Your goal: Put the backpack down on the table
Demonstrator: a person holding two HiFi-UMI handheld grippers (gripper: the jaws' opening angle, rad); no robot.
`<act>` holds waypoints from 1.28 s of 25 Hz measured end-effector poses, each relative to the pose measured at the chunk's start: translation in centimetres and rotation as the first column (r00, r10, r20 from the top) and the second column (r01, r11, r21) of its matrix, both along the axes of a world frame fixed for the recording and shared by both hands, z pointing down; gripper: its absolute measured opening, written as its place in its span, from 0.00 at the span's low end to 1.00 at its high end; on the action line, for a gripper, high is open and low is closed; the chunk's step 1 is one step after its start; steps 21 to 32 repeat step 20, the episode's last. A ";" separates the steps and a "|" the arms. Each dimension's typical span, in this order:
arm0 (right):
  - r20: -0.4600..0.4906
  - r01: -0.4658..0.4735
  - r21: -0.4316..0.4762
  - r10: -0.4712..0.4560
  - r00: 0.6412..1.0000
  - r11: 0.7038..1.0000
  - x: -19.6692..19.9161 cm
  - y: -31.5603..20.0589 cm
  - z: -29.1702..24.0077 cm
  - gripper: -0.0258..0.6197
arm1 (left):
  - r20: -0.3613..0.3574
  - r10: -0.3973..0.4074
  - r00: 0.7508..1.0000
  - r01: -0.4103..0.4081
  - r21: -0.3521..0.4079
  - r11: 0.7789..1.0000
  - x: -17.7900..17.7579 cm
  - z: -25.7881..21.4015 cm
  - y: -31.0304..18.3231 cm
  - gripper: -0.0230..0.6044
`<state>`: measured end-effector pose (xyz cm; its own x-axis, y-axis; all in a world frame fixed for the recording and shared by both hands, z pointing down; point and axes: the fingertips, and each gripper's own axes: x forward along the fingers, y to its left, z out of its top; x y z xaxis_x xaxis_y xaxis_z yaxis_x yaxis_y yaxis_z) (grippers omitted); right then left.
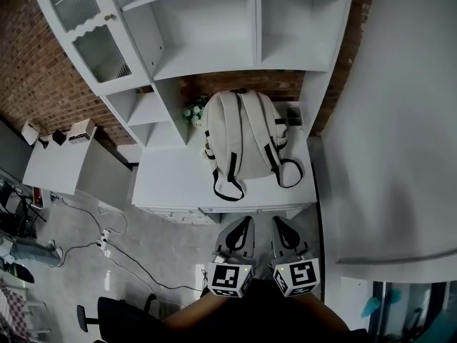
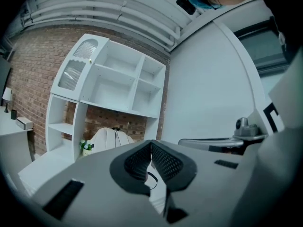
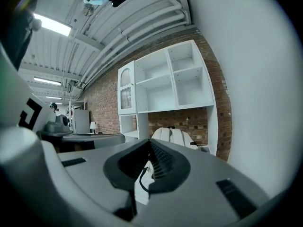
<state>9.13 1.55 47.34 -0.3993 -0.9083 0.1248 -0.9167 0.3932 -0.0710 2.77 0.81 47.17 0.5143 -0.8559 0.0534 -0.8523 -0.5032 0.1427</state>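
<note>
A cream backpack (image 1: 241, 133) with black-edged straps lies flat on the white table (image 1: 168, 181), straps up, its top toward the brick wall. In the left gripper view the backpack (image 2: 110, 138) shows beyond the jaws, and in the right gripper view the backpack (image 3: 174, 136) shows the same way. Both grippers hang side by side in front of the table's near edge, clear of the bag. My left gripper (image 1: 248, 220) is shut with nothing in it. My right gripper (image 1: 275, 220) is shut and holds nothing.
A white shelf unit (image 1: 214, 34) with open compartments stands on the table's far side against a brick wall. A small plant (image 1: 193, 111) sits left of the bag. A large white wall panel (image 1: 400, 120) rises on the right. Cables (image 1: 107, 238) trail over the floor on the left.
</note>
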 end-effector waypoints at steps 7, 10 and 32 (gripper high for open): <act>-0.006 0.056 0.005 -0.056 0.998 0.998 1.4 2.7 0.3 0.07 | 0.037 -0.077 0.996 0.076 0.032 0.997 1.9 -0.2 2.6 0.07; -0.009 0.080 0.003 -0.080 0.997 0.997 2.1 4.0 0.8 0.07 | 0.033 -0.111 0.993 0.110 0.044 0.993 2.7 0.1 4.0 0.07; -0.004 0.111 -0.014 -0.111 0.994 0.994 4.8 6.6 3.1 0.07 | 0.033 -0.133 0.991 0.131 0.044 0.990 6.1 1.8 7.0 0.07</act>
